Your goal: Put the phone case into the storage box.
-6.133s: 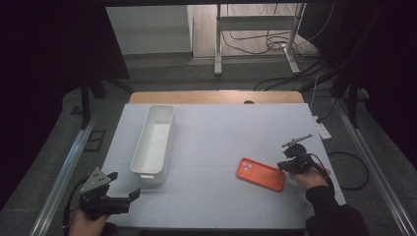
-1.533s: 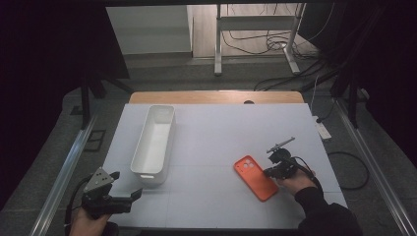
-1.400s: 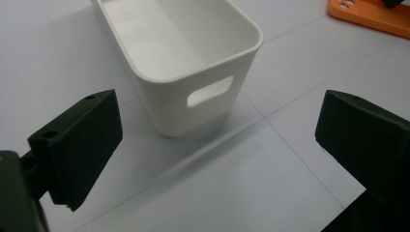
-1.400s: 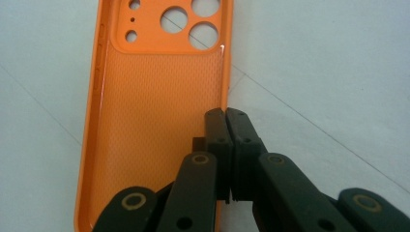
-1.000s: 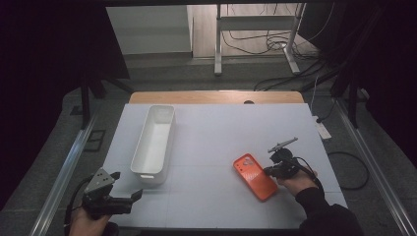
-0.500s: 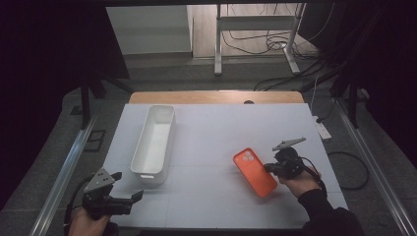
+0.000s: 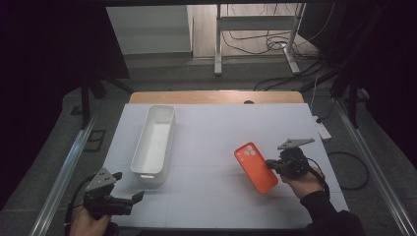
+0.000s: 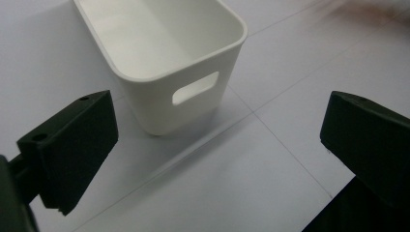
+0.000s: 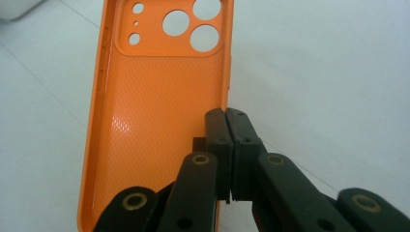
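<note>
A: Item one, orange phone case (image 7: 255,167): status?
B: Being gripped by the right claw (image 9: 226,121), jaws pinched together on its long side wall, over the right half of the counter (image 7: 211,128). Whether it is lifting clear of the surface, I cannot tell.

A: Progress?
B: Pickup is looking done; placing is remaining, probably into the white bin (image 7: 154,142), which is sitting empty and well apart to the left.

A: Item two, left claw (image 8: 217,140)?
B: Gaping wide, holding nothing, idling near the bin's handle end.

A: Obstructions?
B: Nothing is lying between case and bin.
</note>
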Demonstrator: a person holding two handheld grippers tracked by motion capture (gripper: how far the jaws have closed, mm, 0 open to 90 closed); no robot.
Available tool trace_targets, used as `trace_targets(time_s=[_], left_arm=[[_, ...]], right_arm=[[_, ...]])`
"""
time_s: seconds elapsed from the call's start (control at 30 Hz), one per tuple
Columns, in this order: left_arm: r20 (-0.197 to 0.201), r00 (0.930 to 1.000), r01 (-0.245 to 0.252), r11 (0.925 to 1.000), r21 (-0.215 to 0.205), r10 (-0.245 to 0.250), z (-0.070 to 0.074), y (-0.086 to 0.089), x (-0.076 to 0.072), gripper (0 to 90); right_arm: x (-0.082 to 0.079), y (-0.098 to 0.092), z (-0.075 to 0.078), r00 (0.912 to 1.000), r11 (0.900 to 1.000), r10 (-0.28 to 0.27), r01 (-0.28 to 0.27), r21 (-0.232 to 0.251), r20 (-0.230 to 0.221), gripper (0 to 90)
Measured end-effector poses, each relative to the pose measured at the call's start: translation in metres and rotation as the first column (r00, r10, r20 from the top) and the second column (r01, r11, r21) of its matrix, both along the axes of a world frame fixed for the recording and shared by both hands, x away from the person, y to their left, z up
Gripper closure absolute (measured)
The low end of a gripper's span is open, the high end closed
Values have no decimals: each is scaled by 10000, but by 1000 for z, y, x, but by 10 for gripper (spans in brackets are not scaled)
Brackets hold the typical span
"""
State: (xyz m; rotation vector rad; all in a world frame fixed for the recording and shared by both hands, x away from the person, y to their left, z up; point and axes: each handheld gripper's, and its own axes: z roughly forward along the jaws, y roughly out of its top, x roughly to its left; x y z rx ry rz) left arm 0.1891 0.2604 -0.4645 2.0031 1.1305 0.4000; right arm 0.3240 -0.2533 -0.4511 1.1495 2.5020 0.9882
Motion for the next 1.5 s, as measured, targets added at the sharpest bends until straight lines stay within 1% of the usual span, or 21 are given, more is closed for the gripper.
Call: trace_targets(time_s=[0.1, 0.2, 0.23, 0.37, 0.4, 0.5, 0.53, 0.57, 0.6, 0.7, 0.8, 0.97, 1.13, 1.23, 1.4, 1.5], left_arm=[[-6, 10000, 21, 9999, -101, -21, 0, 1, 0, 0], [-39, 9998, 184, 9994, -305, -185, 0, 3, 1, 0], [-97, 9996, 253, 9987, -441, -257, 0, 3, 1, 0], [-181, 9992, 335, 9964, -782, -351, 2, 3, 2, 0], [-181, 9992, 335, 9964, -782, -351, 2, 3, 2, 0], [-54, 9995, 315, 9963, -800, -320, 7, -1, 3, 0], [-5, 9995, 305, 9955, -897, -307, 9, -2, 4, 0], [-5, 9995, 305, 9955, -897, -307, 9, -2, 4, 0], [-10, 9995, 308, 9945, -997, -311, 11, -4, 6, 0], [-65, 9994, 326, 9932, -1116, -335, 13, -6, 8, 0], [-83, 9990, 419, 9925, -1146, -431, 15, -10, 11, 0], [-83, 9983, 563, 9866, -1529, -583, 22, -16, 18, 0], [-81, 9973, 709, 9834, -1673, -733, 28, -23, 26, 0], [-122, 9966, 788, 9825, -1688, -821, 29, -26, 30, 0], [-163, 9947, 972, 9826, -1582, -1011, 31, -35, 37, 0], [-218, 9925, 1160, 9819, -1499, -1206, 32, -41, 42, 0]], right_arm=[[-2, 0, 3, 9999, 10000, 6, -7, 95, 136, 887], [-3, 1, 5, 9996, 9997, 17, -24, 241, 292, 887], [-4, 1, 7, 9994, 9996, 30, -40, 279, 338, 887], [-6, 1, 11, 9984, 9989, 1, -27, 463, 563, 887], [-6, 1, 11, 9984, 9989, 1, -27, 463, 563, 887], [-7, 1, 13, 9976, 9980, -64, 20, 630, 686, 887], [-8, 1, 14, 9976, 9980, -79, 35, 635, 692, 887], [-8, 1, 14, 9976, 9980, -79, 35, 635, 692, 887], [-8, 1, 15, 9969, 9972, -102, 44, 751, 780, 887], [-8, 1, 16, 9961, 9967, -138, 67, 812, 870, 888], [-10, 1, 19, 9949, 9959, -181, 91, 905, 993, 887], [-12, 2, 22, 9924, 9950, -163, 41, 993, 1221, 888], [-12, 4, 25, 9901, 9943, -140, -11, 1068, 1399, 887], [-13, 4, 26, 9895, 9941, -135, -22, 1082, 1440, 887], [-14, 6, 28, 9879, 9936, -122, -53, 1125, 1545, 887], [-14, 7, 29, 9863, 9937, -89, -98, 1119, 1650, 887]])
